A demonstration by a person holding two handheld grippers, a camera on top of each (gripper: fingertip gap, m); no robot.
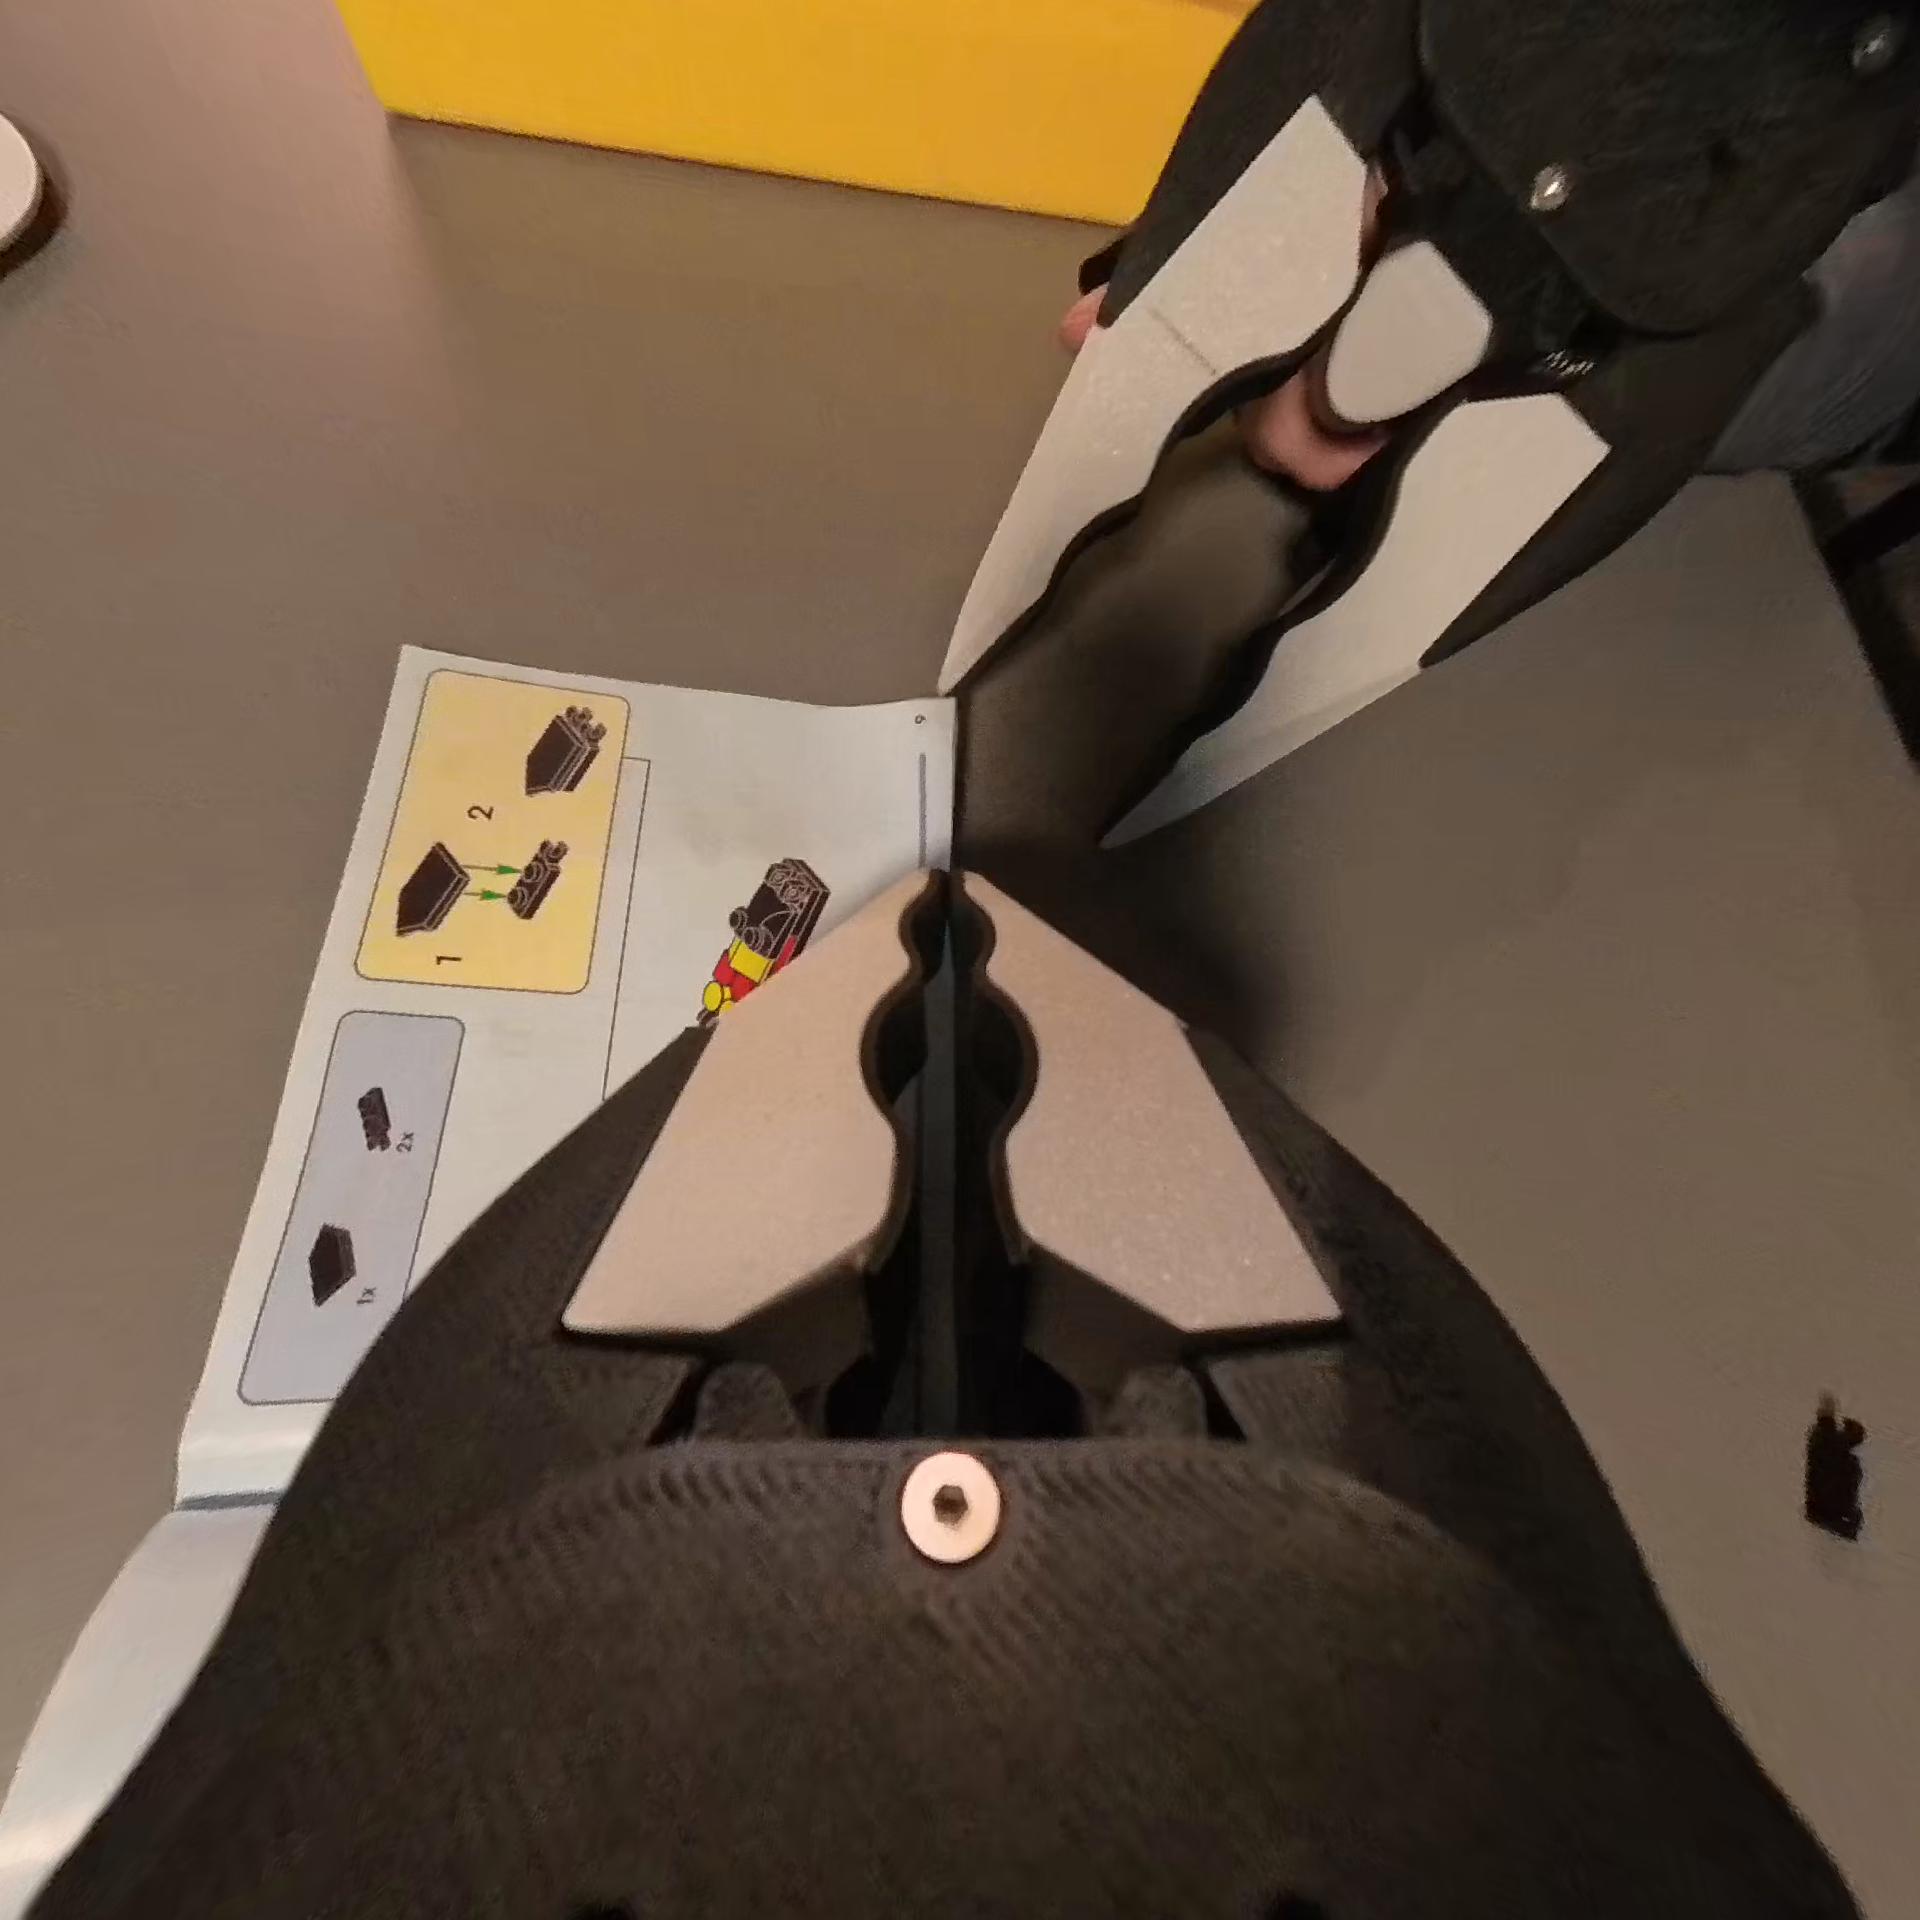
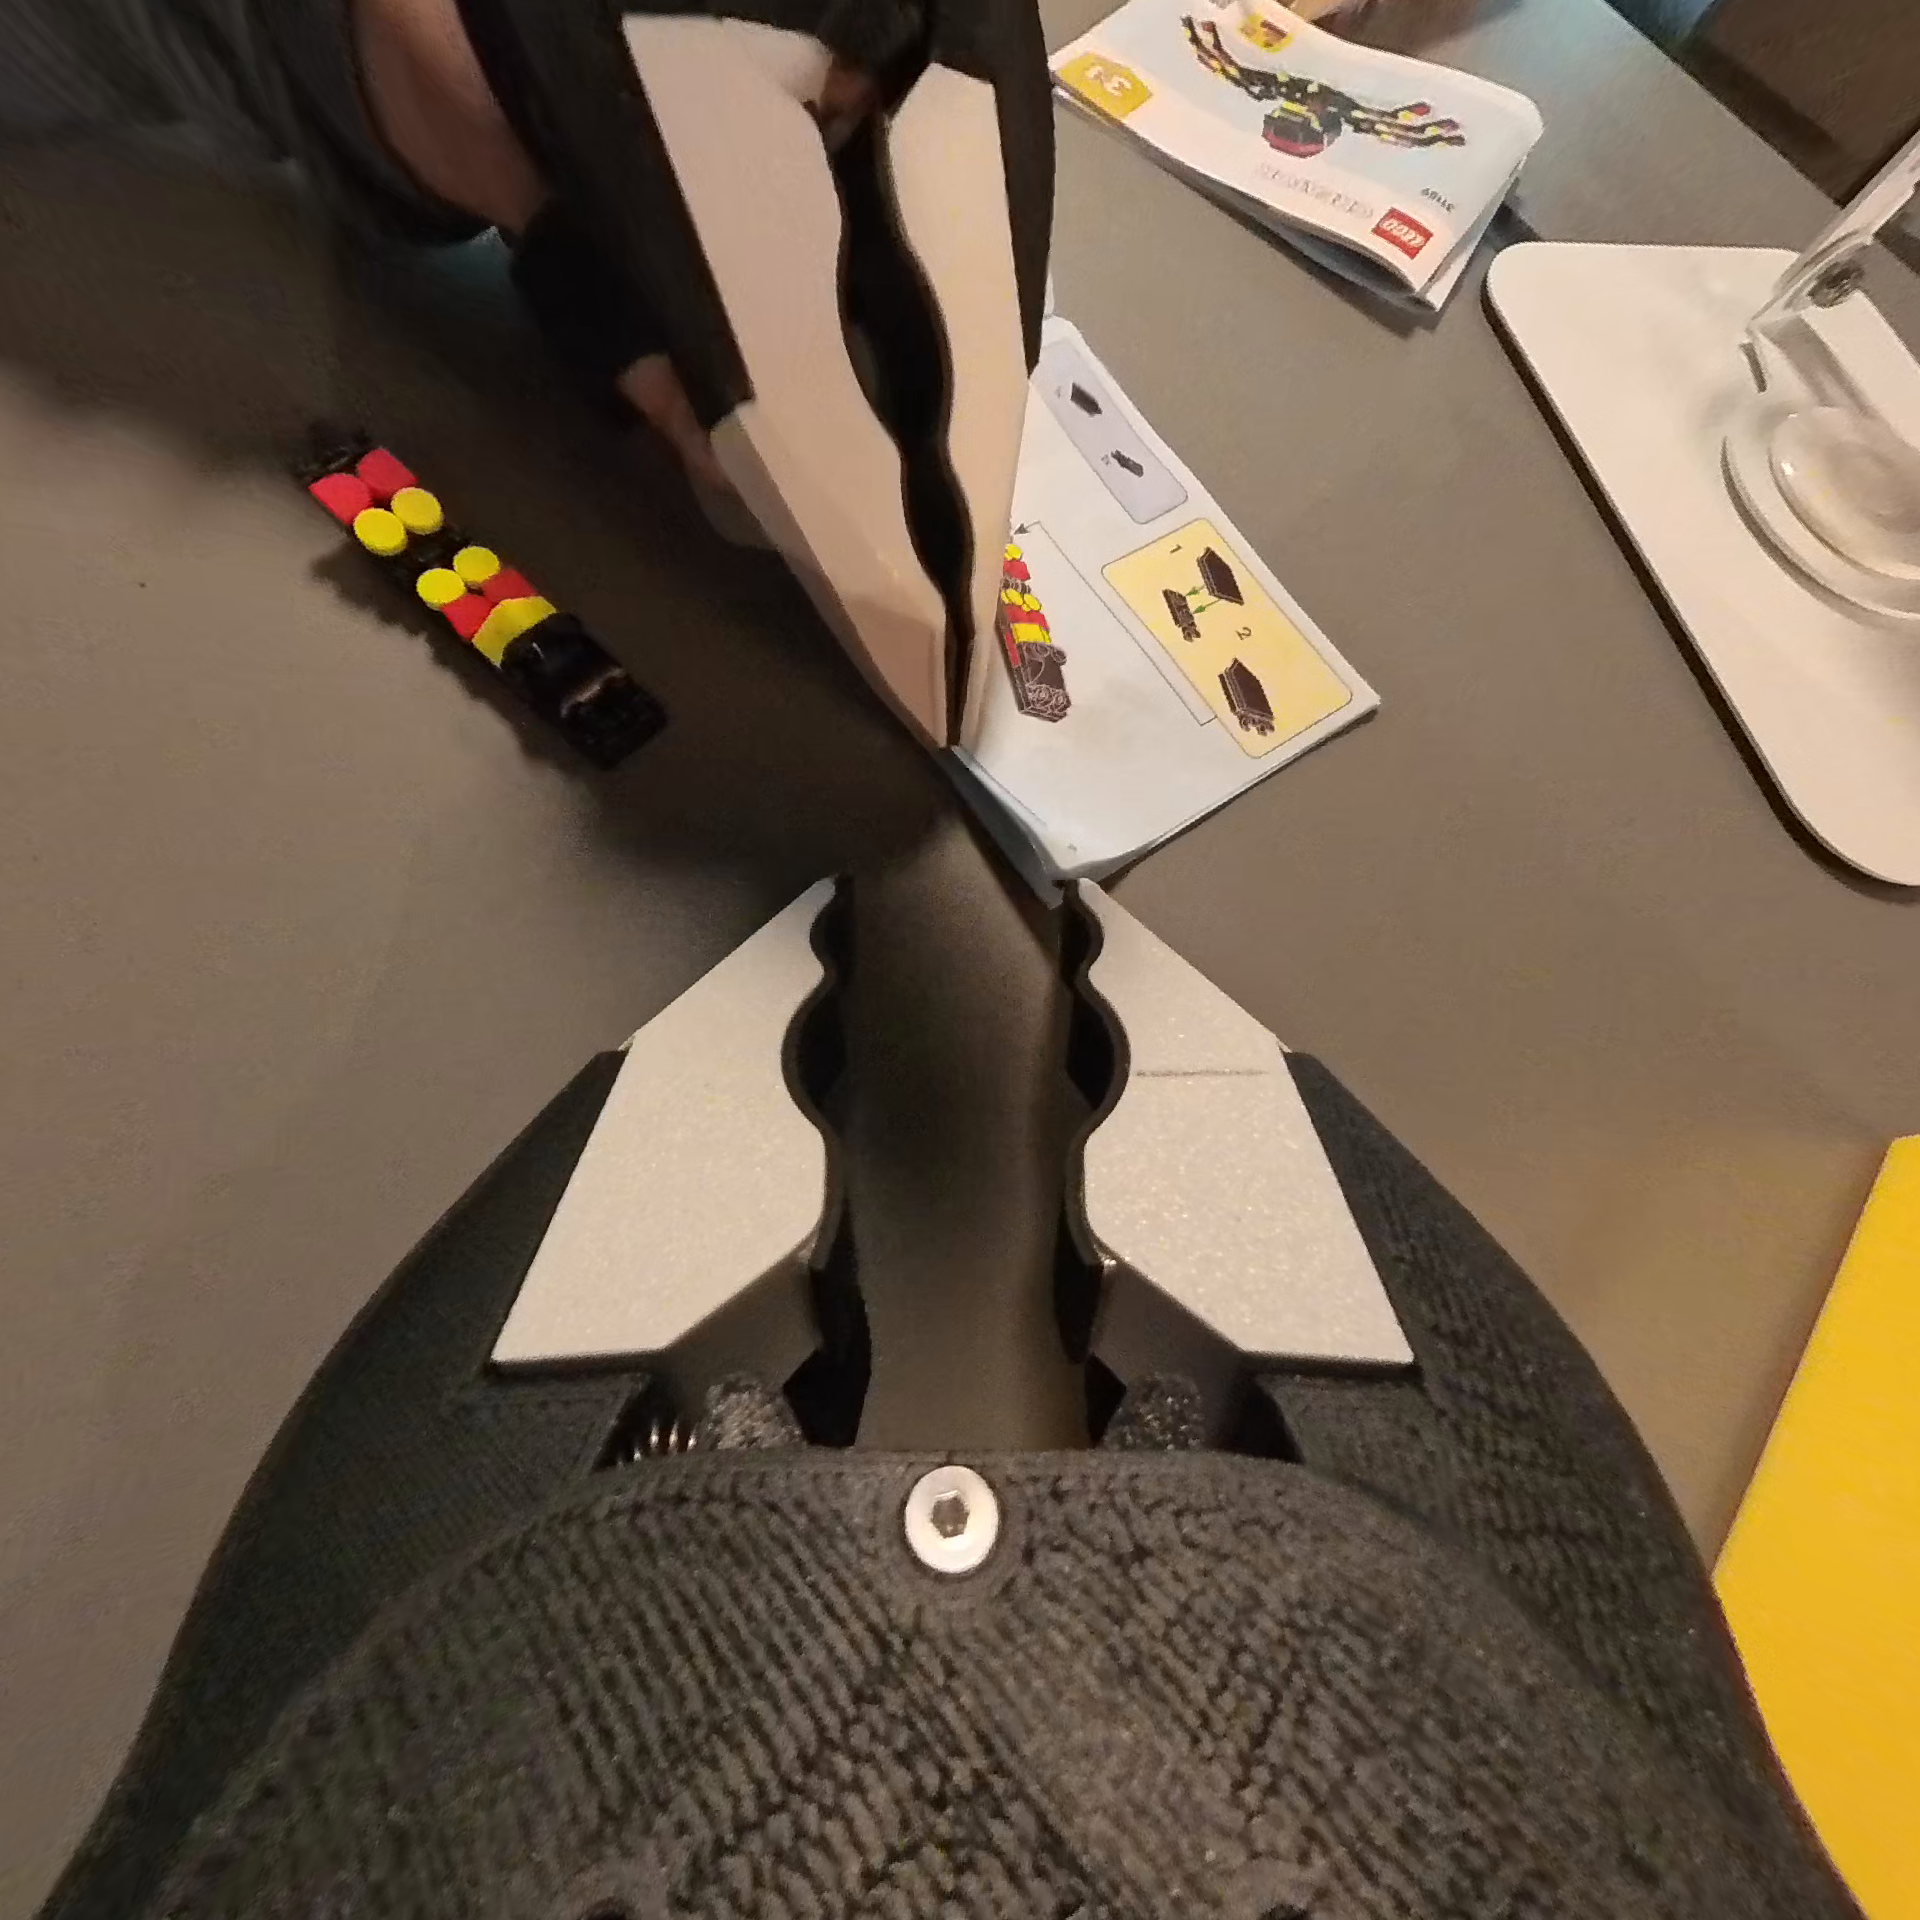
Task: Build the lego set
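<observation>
While the right gripper [image 2: 951, 894] hovers low over the dark table [image 2: 312, 1039], its two grey fingers stand apart with bare tabletop between them and nothing held. Just beyond its tips lies the open instruction booklet [image 2: 1143, 665], which serves as the landmark; the near corner of the booklet almost meets the tip of one finger.

At the booklet's near edge the left gripper [image 2: 951, 727] comes down steeply, its fingers pressed together at the tips. A thin dark strip runs along the seam between them in the left wrist view [image 1: 940, 883], but I cannot tell whether that is a held piece or part of the tool.

To the left of the booklet, well apart from it, the lego build [image 2: 483, 592] lies flat on the table. It is a long, narrow bar: its long axis runs diagonally, the black end pointing toward the camera and the booklet, the red and yellow studded end pointing away.

Beyond the booklet sits a second, closed booklet [image 2: 1299, 135], and to the right of both a white flat base [image 2: 1621, 416] carries a clear stand [image 2: 1839, 416]. A yellow box [image 2: 1829, 1558] occupies the near right corner.

In the left wrist view, a small black piece [image 1: 1834, 1475] rests alone on the table, blurred.
</observation>
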